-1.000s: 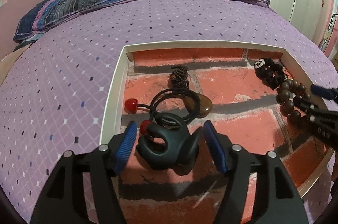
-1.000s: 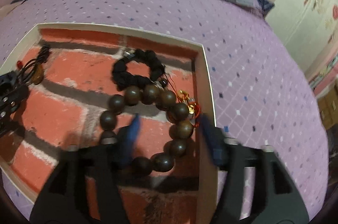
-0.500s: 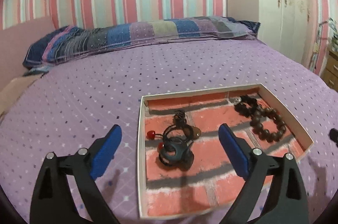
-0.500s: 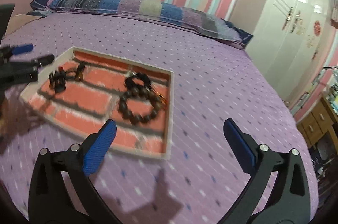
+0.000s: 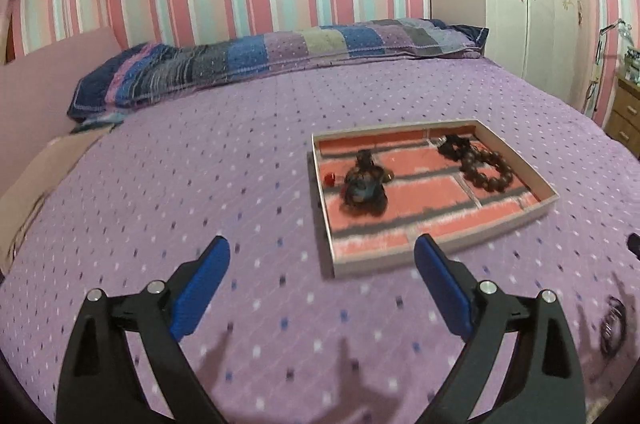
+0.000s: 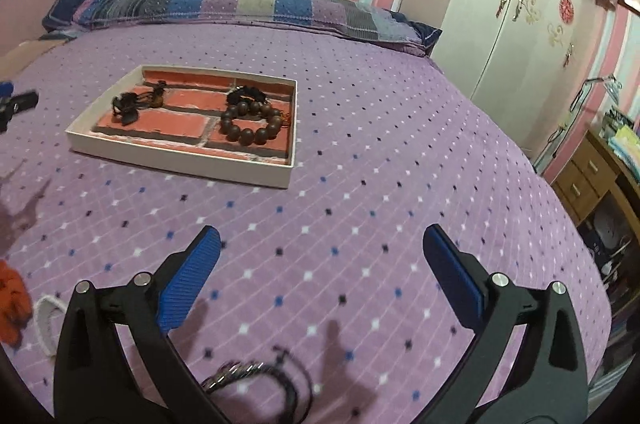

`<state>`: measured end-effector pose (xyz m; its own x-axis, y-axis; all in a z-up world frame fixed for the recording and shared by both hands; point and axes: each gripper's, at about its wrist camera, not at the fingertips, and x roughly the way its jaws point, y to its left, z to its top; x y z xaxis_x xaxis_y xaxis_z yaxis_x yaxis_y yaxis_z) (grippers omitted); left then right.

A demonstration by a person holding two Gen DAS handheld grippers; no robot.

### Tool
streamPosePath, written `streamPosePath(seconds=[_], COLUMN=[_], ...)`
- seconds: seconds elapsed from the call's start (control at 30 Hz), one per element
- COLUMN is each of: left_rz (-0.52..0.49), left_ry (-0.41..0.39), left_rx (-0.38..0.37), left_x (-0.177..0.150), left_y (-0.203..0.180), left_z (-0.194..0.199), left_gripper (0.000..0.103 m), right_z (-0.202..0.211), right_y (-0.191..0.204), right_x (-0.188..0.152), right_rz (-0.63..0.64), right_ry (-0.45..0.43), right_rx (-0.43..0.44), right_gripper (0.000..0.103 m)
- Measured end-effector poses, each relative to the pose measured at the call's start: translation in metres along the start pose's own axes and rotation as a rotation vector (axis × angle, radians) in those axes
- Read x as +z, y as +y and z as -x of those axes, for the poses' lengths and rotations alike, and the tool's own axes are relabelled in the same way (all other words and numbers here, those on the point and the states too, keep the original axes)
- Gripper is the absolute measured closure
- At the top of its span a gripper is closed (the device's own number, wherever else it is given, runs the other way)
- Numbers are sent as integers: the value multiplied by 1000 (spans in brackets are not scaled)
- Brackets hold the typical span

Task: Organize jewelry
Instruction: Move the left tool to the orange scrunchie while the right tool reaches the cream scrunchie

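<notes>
A shallow white-walled tray (image 6: 182, 159) with a red brick-pattern floor sits on the purple dotted bedspread (image 6: 360, 151), and it holds the jewelry in two groups. Toward its right end lies a ring of large dark brown wooden beads (image 6: 251, 122), lying flat, with a smaller black beaded bracelet (image 6: 245, 95) touching its far side. Toward the left end sits a tangle of black cord with a dark pendant (image 6: 127, 106); the left wrist view shows a small red bead (image 5: 329, 178) just beside that tangle, near the tray's left wall. The tray's long axis runs left to right across the bed, roughly parallel to the patchwork pillow (image 5: 280, 57) at the head. Only the right wrist view shows a loose dark bracelet with metallic links (image 6: 256, 382) lying on the bedspread outside the tray, close below the right gripper (image 6: 322, 272), and an orange item (image 6: 12, 298) at the left edge. The left gripper (image 5: 322, 280) hangs above the bedspread in front of the tray's near corner. Both grippers have their blue-padded fingers spread wide with nothing between them.
</notes>
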<state>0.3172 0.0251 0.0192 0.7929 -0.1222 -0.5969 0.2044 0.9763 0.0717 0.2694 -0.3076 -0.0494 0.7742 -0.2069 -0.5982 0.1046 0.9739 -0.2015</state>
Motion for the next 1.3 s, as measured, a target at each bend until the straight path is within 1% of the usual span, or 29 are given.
streamPosePath(seconds=[0.23,0.4,0.57,0.7,0.8,0.97,1.1,1.23,1.3], left_rz=[53,91,90,82,95,97,80,89,85], left_ry=[28,57,84,88,96,110,126,124,124], left_rx=[-32,-27,-2,15,2,0,11,18,20], left_x=[-36,-68,-98,-119,-128,-138,-145,-148,-151], left_y=[3,-1,-12,-21,-23,-31,-38,-40,-42], left_z=[52,82,96,107,113,114,108,102,99], left_gripper=[11,11,11,11,11,11,11,11,11], right_z=[43,69,90,105,110,110,106,98,97], right_y=[4,13,18,18,20,21,26,28,33], right_x=[-23,-48,-80,-105,-118,-136,-146,-154,-159], right_rz=[-82,-90,-109,-114,-98,-75,-43,-55,-44], right_ry=[-34,-63,-60,-49,-43,-35,-26,1,0], right_rx=[36,29,57,81,80,120,135,164,164], right_gripper=[5,5,5,5,5,5,5,5,6])
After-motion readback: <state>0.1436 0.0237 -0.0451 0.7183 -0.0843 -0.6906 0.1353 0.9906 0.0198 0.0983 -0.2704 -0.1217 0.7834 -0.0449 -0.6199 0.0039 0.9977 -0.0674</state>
